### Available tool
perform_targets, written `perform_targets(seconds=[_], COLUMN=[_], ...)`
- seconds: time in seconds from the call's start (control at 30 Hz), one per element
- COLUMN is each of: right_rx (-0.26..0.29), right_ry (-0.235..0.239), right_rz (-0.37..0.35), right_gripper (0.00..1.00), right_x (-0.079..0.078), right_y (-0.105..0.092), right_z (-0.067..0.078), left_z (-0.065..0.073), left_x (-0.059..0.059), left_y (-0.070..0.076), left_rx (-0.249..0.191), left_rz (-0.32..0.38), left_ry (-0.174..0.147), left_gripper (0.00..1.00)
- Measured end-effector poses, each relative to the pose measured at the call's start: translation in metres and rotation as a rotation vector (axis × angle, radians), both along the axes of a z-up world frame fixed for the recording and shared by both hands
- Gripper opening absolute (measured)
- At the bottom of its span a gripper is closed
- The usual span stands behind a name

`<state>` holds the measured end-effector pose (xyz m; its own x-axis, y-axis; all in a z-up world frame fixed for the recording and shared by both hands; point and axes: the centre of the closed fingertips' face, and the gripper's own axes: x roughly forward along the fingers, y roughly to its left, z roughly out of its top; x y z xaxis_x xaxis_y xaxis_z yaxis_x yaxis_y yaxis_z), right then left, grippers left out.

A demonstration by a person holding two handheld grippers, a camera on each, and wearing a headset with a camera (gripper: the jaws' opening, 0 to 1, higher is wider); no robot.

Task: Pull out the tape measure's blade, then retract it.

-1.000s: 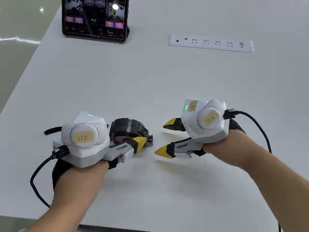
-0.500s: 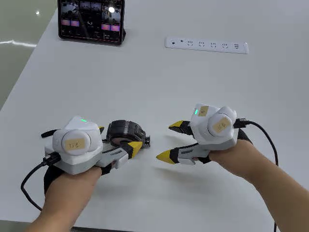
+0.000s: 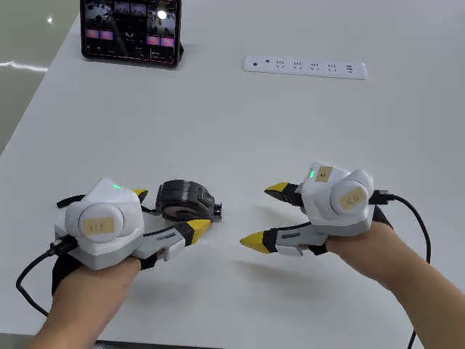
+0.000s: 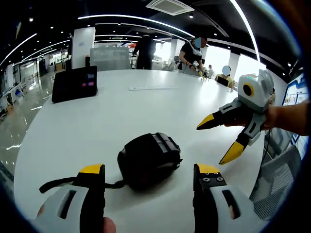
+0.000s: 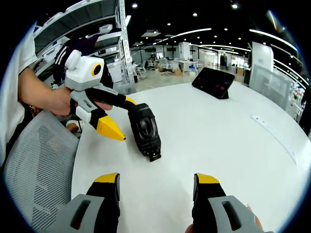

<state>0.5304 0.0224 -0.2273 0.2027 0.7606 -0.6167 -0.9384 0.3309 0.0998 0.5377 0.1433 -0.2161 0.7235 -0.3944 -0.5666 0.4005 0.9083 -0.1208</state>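
In the lower left of the head view, the left gripper (image 3: 168,211) is standing released, with its two yellow-tipped jaws spread wide. The tape measure (image 3: 185,201) is lying on the white table (image 3: 240,131) in the gap between those jaws. In the lower centre of the left gripper view, the same left gripper (image 4: 148,170) is showing both jaw tips apart from the black case of the tape measure (image 4: 148,160), which is sitting just ahead of and between them. A black wrist strap (image 4: 58,184) is trailing from the case toward the lower left. In the lower right of the head view, the right gripper (image 3: 264,214) is also standing released, with its jaws parted and pointing left toward the tape measure, near it but apart from it. At the right of the left gripper view, the right gripper (image 4: 217,141) is hanging above the table surface with nothing between its jaws. In the centre of the right gripper view, the tape measure (image 5: 146,128) is lying flat, with the blade's end hook (image 5: 154,157) sitting at the mouth of the case and facing the right gripper (image 5: 156,178). At upper left of that view, the left gripper (image 5: 121,118) is straddling the far end of the case. Along the top of the head view, a tablet (image 3: 131,33) is standing at the left and a power strip (image 3: 305,67) is lying at centre right.
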Motion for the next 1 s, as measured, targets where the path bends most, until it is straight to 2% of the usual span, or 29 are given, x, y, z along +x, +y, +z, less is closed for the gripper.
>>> perform_targets(seconds=[0.17, 0.47, 0.57, 0.73, 0.8, 1.0], right_rx=[0.015, 0.033, 0.035, 0.043, 0.053, 0.082], right_ry=[-0.006, -0.020, -0.023, -0.014, -0.003, -0.021], right_rz=[-0.019, -0.052, -0.064, -0.079, -0.085, -0.101], right_gripper=[0.62, 0.66, 0.69, 0.72, 0.73, 0.79], right_x=[-0.001, -0.005, -0.006, -0.008, -0.010, -0.012], right_y=[-0.006, -0.015, -0.017, -0.022, -0.023, -0.027], right_z=[0.006, 0.014, 0.016, 0.019, 0.020, 0.028], left_z=[0.003, 0.005, 0.004, 0.005, 0.006, 0.006], left_x=[-0.003, -0.009, -0.011, -0.014, -0.016, -0.020], left_y=[0.000, 0.002, 0.004, 0.003, 0.003, 0.004], left_rx=[0.015, 0.022, 0.042, 0.045, 0.042, 0.060], left_rz=[-0.028, -0.074, -0.094, -0.120, -0.127, -0.149], left_ry=[-0.022, -0.033, -0.034, -0.038, -0.040, -0.051], left_gripper=[0.72, 0.75, 0.76, 0.78, 0.79, 0.84])
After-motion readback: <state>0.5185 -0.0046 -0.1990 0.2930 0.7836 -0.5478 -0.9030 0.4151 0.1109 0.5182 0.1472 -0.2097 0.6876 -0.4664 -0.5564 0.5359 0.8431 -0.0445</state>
